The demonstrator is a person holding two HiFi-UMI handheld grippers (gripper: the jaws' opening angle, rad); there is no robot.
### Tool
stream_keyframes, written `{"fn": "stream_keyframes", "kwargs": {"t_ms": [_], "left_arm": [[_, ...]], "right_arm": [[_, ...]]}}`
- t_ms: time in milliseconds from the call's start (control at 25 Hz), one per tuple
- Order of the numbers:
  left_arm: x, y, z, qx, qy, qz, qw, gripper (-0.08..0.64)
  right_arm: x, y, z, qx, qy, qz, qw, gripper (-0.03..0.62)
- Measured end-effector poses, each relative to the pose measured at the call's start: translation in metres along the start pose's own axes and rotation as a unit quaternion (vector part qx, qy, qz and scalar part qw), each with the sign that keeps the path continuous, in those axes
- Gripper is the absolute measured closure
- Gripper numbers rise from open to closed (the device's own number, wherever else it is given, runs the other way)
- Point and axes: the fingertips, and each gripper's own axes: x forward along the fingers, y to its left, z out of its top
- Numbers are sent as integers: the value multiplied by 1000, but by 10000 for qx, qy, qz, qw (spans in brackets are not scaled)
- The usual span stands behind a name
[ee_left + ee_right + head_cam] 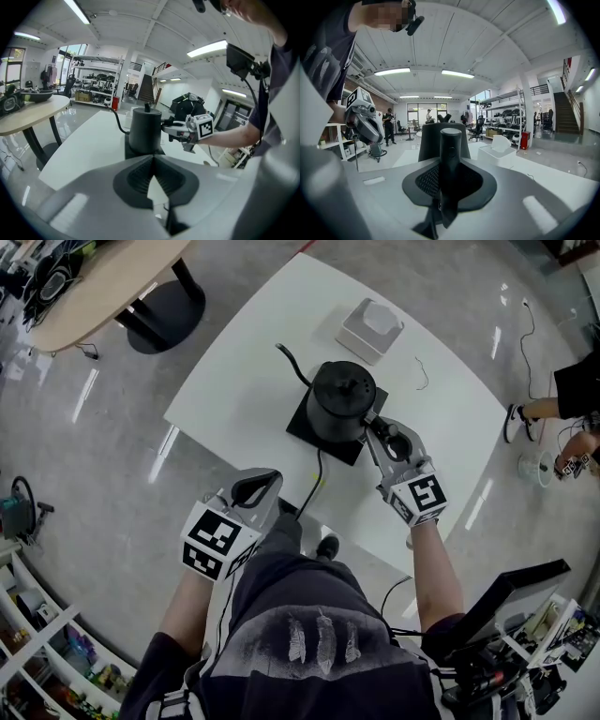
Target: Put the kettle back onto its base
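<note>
The black kettle (339, 401) stands upright on its square base (305, 424), mid-table (244, 352), with its thin spout pointing away to your left. Your right forearm reaches over the table edge. Your right gripper (380, 427) is nearly level, jaws narrow and clamped on the handle (450, 154). Your left gripper (255, 488) hangs near your waist, jaws together, empty.

Bright, even light fell from ceiling strip lamps (457, 73); glare streaked the floor (89, 395) at nine o'clock. Fisheye edges curved and darkened to black.
</note>
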Motion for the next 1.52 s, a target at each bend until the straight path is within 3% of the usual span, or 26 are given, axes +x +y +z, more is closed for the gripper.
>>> {"fn": "stream_keyframes", "kwargs": {"t_ms": [600,640,760,840,1120,1280,1520], "left_arm": [[1,-7,-1,134,99,-117,9998,558],[3,-10,-1,160,105,-130,9997,558],[4,-15,5,323,103,-159,9993,558],[4,-17,11,421,72,-145,9990,558],[11,-39,32,845,-20,-219,9962,558],[9,-55,42,924,-123,-205,9954,558],[5,-84,59,1144,-272,-206,9928,558]], "right_arm": [[-3,4,-22,271,430,-22,9987,523],[-4,3,-23,308,496,11,9983,505],[-14,1,-19,296,571,29,9979,354],[-23,-1,-14,228,543,-25,9983,331],[-66,-14,19,353,24,-350,9988,331],[-106,-22,49,204,-377,-746,9963,384],[-158,-24,83,133,-854,-1031,9909,403]]}}
